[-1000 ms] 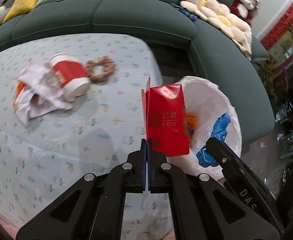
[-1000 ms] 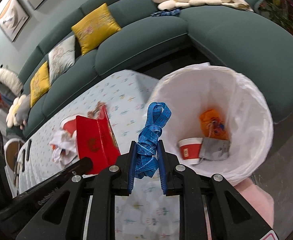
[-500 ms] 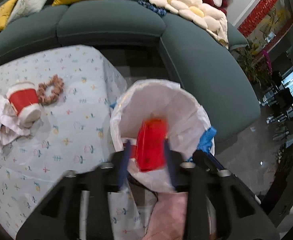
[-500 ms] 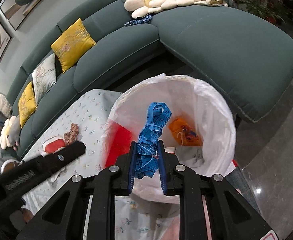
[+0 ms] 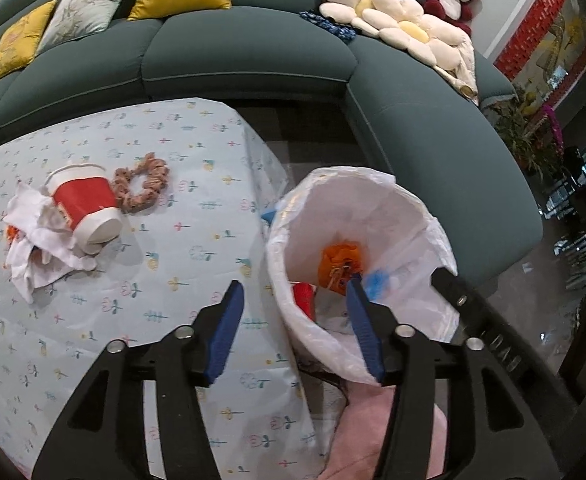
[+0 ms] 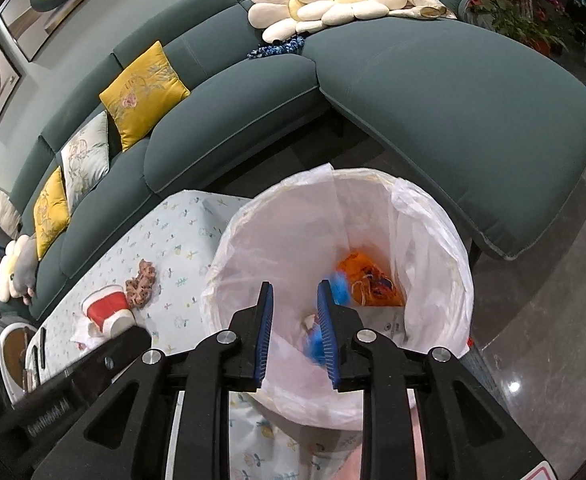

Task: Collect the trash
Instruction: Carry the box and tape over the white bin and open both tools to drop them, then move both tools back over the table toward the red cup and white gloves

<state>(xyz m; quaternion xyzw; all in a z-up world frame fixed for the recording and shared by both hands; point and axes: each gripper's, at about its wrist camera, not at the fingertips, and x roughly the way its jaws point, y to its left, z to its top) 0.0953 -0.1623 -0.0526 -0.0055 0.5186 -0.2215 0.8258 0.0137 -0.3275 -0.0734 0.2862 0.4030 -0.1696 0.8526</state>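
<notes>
The bin with a white liner (image 5: pixel 409 216) (image 6: pixel 433 208) stands off the table's corner, with an orange bag (image 5: pixel 341 258) (image 6: pixel 369 280) and a red piece (image 5: pixel 304 300) at its bottom. My left gripper (image 5: pixel 295 286) hangs over the near rim, its jaws opening with nothing between them. My right gripper (image 6: pixel 295 287) is above the bin mouth, its jaws opening too. The blue tape measure (image 6: pixel 339 286) (image 5: pixel 379 280) is a blur dropping inside the bin, clear of the pads. A red paper cup (image 5: pixel 87 210) (image 6: pixel 107 310) lies on white tissues (image 5: pixel 41 248).
A pink scrunchie (image 5: pixel 141 184) (image 6: pixel 141 280) lies beside the cup on the flowered tablecloth (image 5: pixel 173 140). A dark green sofa (image 5: pixel 253 52) with cushions wraps behind table and bin. Something pink (image 5: pixel 373 440) sits under the bin's near side. Glossy floor (image 6: pixel 533 320) lies to the right.
Both grippers moved from the table to over the bin. The left one opened and the red packet dropped in. The right one has just let go of the blue tape measure.
</notes>
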